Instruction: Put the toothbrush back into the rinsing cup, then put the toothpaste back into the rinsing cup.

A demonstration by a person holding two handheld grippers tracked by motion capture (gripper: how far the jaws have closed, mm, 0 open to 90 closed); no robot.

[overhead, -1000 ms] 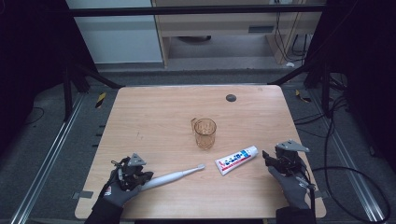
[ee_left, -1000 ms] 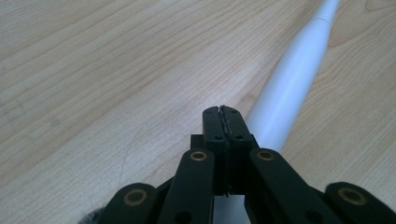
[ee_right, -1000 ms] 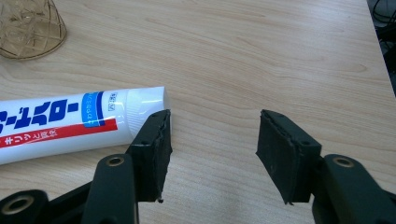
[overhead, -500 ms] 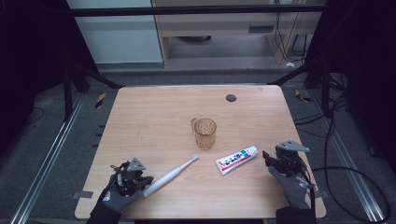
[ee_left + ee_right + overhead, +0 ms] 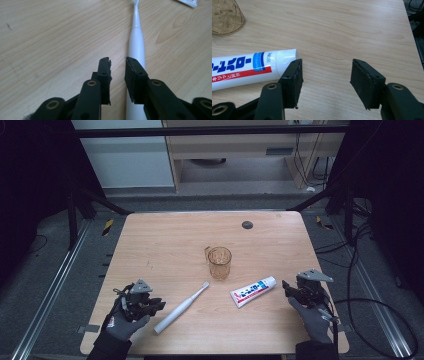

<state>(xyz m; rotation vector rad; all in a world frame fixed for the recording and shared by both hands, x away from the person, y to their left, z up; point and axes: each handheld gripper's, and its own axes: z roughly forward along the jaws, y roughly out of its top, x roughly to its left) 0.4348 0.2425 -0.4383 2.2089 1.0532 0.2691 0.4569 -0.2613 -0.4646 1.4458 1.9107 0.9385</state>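
On the high view, the left gripper (image 5: pixel 159 305) sits low at the near left of the wooden table (image 5: pixel 165 245), carried in a gloved hand (image 5: pixel 122 325) whose forearm comes in over the near edge, the jaws pointing level toward the table's right. Its jaws have just been opening and now stand a little apart with only bare wood between them; in the left gripper view (image 5: pixel 117 65) the electric toothbrush (image 5: pixel 136 37) lies just beside and partly under the right-hand jaw, not clamped. The toothbrush (image 5: pixel 180 308) rests flat on the table, its long axis running diagonally, thick handle end toward the near edge by the left gripper and slim brush head pointing away toward the amber glass cup (image 5: pixel 219 263) near the middle. The right gripper (image 5: pixel 286 287) is held at the near right corner, close to the table's right edge, jaws spread wide and holding nothing; in the right gripper view (image 5: pixel 325 72) the capped end of the toothpaste tube (image 5: pixel 244 67) lies just at the left jaw, outside the gap. The tube (image 5: pixel 253 291) lies flat between cup and right gripper, cap toward that gripper. The far half of the table is open apart from a small dark disc (image 5: pixel 247 224) near the far edge.
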